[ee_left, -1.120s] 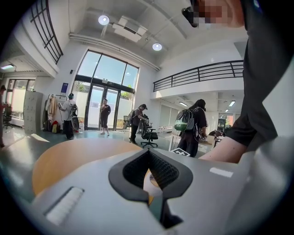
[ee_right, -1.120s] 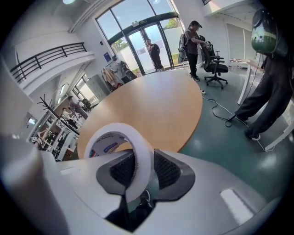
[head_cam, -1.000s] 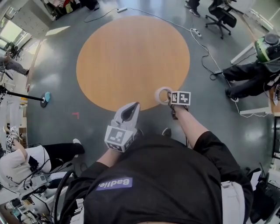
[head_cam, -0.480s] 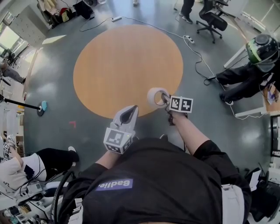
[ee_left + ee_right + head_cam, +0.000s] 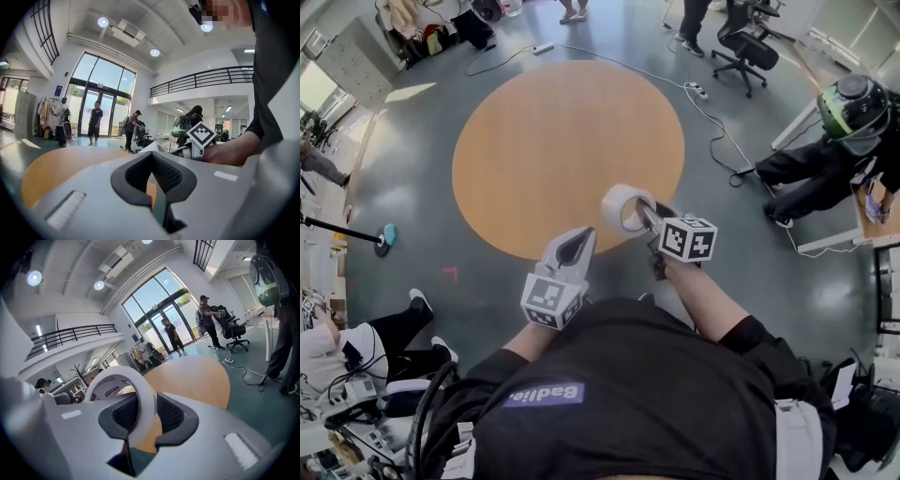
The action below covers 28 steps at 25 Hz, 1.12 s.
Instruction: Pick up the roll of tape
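Note:
In the head view my right gripper [image 5: 641, 215] is shut on the white roll of tape [image 5: 622, 208] and holds it in the air over the near right edge of the round wooden table [image 5: 567, 141]. The right gripper view shows the roll [image 5: 123, 380] standing on edge, its band pinched between both pads, with the gripper [image 5: 140, 412] closed around it. To the left, my left gripper [image 5: 580, 236] hovers at the table's near edge. Its jaws meet at the tips with nothing between them [image 5: 152, 155].
A seated person with a green helmet [image 5: 853, 103] is at the right. An office chair [image 5: 742, 39] and a cable with a power strip [image 5: 697, 90] lie beyond the table. Another person sits on the floor at lower left [image 5: 337, 352]. People stand near the glass doors [image 5: 96, 123].
My right gripper has risen with the tape roll, which now looks larger and sits further left over the table edge. The left gripper has barely moved.

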Each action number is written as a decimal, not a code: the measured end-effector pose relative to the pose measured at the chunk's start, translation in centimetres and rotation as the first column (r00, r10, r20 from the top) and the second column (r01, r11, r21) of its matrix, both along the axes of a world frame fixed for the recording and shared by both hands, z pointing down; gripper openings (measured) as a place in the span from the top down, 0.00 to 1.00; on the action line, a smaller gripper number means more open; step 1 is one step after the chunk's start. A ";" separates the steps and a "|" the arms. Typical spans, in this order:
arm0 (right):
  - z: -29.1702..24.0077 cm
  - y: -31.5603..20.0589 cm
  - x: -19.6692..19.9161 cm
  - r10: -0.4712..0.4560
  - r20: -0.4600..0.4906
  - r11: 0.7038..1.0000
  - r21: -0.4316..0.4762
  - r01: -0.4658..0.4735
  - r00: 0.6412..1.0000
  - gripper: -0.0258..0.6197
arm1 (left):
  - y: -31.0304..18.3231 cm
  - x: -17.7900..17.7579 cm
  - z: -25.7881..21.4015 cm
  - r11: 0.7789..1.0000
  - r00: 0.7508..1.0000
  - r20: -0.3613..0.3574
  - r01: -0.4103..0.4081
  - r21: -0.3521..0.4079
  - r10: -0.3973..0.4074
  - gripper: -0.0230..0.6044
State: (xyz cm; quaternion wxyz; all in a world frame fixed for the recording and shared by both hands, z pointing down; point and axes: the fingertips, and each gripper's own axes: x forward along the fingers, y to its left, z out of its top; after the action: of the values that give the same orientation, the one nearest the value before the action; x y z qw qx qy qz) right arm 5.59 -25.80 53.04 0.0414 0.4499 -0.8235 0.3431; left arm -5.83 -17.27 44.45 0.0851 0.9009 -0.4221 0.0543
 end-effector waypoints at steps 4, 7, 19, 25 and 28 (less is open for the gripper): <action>-2.2 3.0 1.3 0.012 0.015 0.997 0.075 -0.013 1.000 0.79 | 2.0 1.5 -0.2 1.000 1.000 -0.002 0.007 -0.005 -0.007 0.94; -3.0 3.0 1.0 0.039 0.019 0.994 0.104 -0.040 0.999 0.79 | 1.1 0.9 -0.7 1.000 1.000 -0.005 0.007 -0.012 -0.007 0.94; -5.9 4.4 1.2 0.059 0.002 0.964 0.259 -0.057 0.998 0.79 | 0.2 1.0 -0.2 1.000 1.000 -0.025 0.011 -0.009 -0.012 0.94; -6.3 4.0 0.5 0.047 -0.001 0.957 0.285 -0.045 0.999 0.79 | -0.9 0.7 -0.5 1.000 0.999 -0.024 0.021 -0.008 -0.022 0.94; -6.1 4.7 0.1 0.041 -0.007 0.957 0.288 -0.037 0.999 0.79 | -0.4 0.5 -0.5 1.000 0.999 -0.025 0.024 -0.011 -0.025 0.94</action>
State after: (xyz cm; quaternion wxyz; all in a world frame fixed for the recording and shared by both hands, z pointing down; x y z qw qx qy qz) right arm 5.69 -21.09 46.92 -0.0258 0.4696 -0.8553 0.2175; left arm -5.33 -17.67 43.98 0.0958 0.8959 -0.4316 0.0441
